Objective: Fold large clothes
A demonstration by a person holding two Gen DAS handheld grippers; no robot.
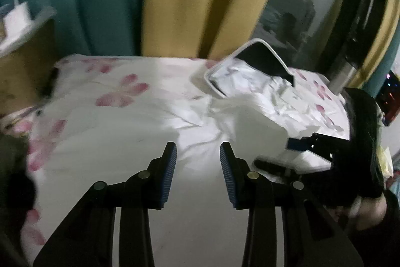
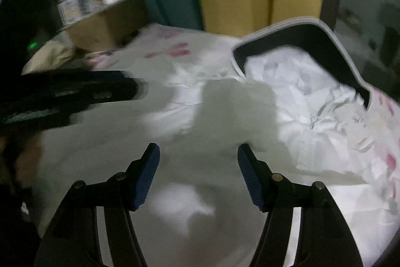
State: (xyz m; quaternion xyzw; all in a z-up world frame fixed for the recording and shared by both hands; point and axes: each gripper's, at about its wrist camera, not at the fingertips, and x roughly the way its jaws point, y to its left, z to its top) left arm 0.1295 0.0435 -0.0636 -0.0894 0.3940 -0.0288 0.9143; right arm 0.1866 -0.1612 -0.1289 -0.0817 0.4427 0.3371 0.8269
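I am between grips, partway into folding a large white garment [image 1: 140, 132] that lies spread over a bed with a pink-flowered sheet [image 1: 120, 92]. My left gripper [image 1: 198, 174] hovers over the smooth middle of the cloth, its blue pads [image 1: 168, 174] set apart with nothing between them. My right gripper [image 2: 198, 177] hangs over the same cloth a little to the side, its fingers spread wider and also empty; they cast a grey shadow on the fabric ahead. In the left view the right gripper shows at the edge as a dark shape just above the cloth.

By my judgement, the next move calls for finding an edge or corner on each side, lowering both sets of pads onto it, pinching only the top layer, then lifting evenly so the fold lands straight.

The garment looks thin, pale and soft. Near me it lies flat and nearly smooth, with a few shallow creases running toward the far side. Farther away it bunches into crumpled folds against a dark basket with a white rim [image 2: 332, 42], which holds more rumpled white fabric. Teal and yellow curtains [image 1: 200, 4] hang behind the bed.
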